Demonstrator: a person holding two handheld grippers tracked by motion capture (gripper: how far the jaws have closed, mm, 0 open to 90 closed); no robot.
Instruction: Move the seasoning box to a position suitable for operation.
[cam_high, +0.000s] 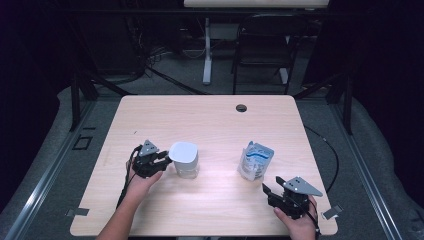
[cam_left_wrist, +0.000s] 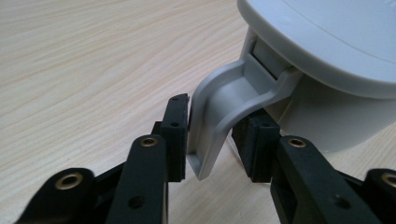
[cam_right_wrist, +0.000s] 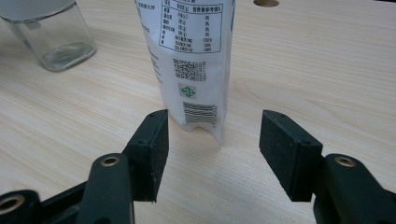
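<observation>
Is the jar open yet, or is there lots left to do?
Not yet. The grey lid sits on the clear jar. The left gripper has its jaws around the lid's latch. The pouch stands untouched before the open right gripper, so most is left.

Bare table (cam_high: 210, 120) lies open beyond and between my two things. My left gripper (cam_high: 162, 161) is hemmed in: the jar's grey latch (cam_left_wrist: 219, 116) sits between its jaws. Ahead of my right gripper (cam_high: 270, 186), the pouch (cam_high: 255, 160) blocks the way; the sides stay free.
</observation>
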